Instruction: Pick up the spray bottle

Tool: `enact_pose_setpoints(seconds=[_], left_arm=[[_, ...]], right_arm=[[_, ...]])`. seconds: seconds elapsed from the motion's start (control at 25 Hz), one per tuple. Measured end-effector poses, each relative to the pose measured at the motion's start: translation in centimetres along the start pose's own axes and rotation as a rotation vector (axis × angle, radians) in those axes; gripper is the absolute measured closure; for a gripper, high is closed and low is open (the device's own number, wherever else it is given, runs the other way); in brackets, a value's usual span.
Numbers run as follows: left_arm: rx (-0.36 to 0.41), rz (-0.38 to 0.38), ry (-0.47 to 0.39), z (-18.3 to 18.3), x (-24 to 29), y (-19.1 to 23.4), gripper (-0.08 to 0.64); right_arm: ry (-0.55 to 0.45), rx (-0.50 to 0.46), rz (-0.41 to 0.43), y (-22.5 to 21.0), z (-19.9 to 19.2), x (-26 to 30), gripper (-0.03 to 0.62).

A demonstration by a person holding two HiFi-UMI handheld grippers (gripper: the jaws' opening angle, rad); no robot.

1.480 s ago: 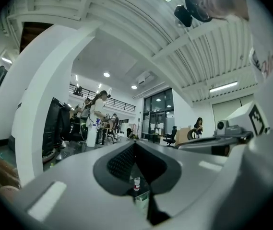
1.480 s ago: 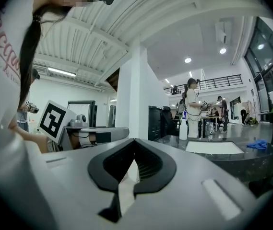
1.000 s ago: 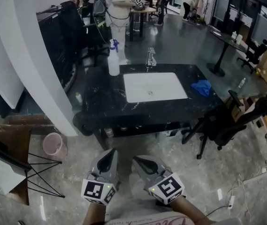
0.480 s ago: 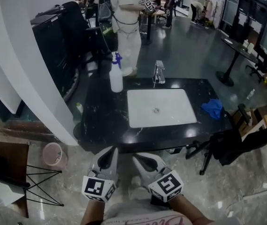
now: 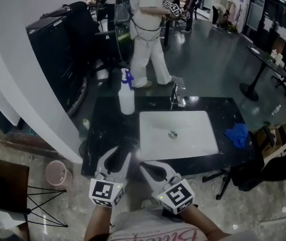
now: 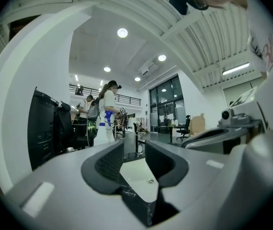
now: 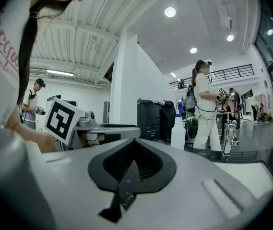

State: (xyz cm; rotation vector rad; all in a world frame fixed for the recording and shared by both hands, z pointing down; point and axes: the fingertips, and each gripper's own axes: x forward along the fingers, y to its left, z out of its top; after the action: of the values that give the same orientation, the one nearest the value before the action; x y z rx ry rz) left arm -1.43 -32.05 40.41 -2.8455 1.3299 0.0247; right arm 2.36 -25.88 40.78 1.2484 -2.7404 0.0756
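Note:
The spray bottle (image 5: 126, 95), white with a blue trigger head, stands upright at the far left of a black marble counter (image 5: 107, 134). It also shows ahead in the left gripper view (image 6: 105, 128) and the right gripper view (image 7: 177, 134). Both grippers are held low at the counter's near edge, well short of the bottle. My left gripper (image 5: 114, 159) (image 6: 134, 145) has its jaws a little apart and opening, with nothing between them. My right gripper (image 5: 150, 168) (image 7: 134, 140) is shut and empty.
A white sink basin (image 5: 177, 132) with a faucet (image 5: 178, 94) fills the counter's middle; a blue cloth (image 5: 237, 134) lies at its right end. A person in white (image 5: 150, 29) stands behind the counter. A white pillar (image 5: 37, 59), pink bin (image 5: 57, 172) and black chair (image 5: 268, 169) flank it.
The counter and bottle have come closer as both grippers moved forward to its near edge. The left gripper's jaws have parted slightly.

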Motion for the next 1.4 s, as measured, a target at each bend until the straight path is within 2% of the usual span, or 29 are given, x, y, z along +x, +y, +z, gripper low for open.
enact_pose_setpoints(seconds=[0.04, 0.12, 0.36, 0.56, 0.92, 1.24, 1.4], left_arm=[[0.009, -0.002, 0.007, -0.1, 1.0, 0.4, 0.428], [0.023, -0.002, 0.024, -0.6, 3.0, 1.5, 0.369], [-0.001, 0.055, 0.068, -2.2, 9.2, 5.7, 0.107], [0.012, 0.068, 0.113, -3.5, 14.7, 9.1, 0.004], [-0.052, 0.078, 0.212, -8.8, 22.2, 14.3, -0.009], [-0.007, 0.064, 0.214, -9.6, 27.1, 16.1, -0.003], [0.001, 0.035, 0.251, -10.4, 28.3, 15.7, 0.003]], right_arm=[[0.005, 0.003, -0.004, -0.6, -0.1, 0.2, 0.591], [0.009, 0.013, -0.019, -1.7, -0.3, 0.4, 0.591], [0.035, 0.09, -0.055, -5.0, -1.4, 1.8, 0.591], [0.047, 0.095, -0.072, -6.9, -1.3, 4.1, 0.591], [0.089, 0.082, -0.063, -9.7, -1.7, 8.0, 0.591], [0.13, 0.12, -0.1, -11.7, -2.5, 8.8, 0.591], [0.155, 0.129, -0.109, -12.0, -3.1, 8.8, 0.591]])
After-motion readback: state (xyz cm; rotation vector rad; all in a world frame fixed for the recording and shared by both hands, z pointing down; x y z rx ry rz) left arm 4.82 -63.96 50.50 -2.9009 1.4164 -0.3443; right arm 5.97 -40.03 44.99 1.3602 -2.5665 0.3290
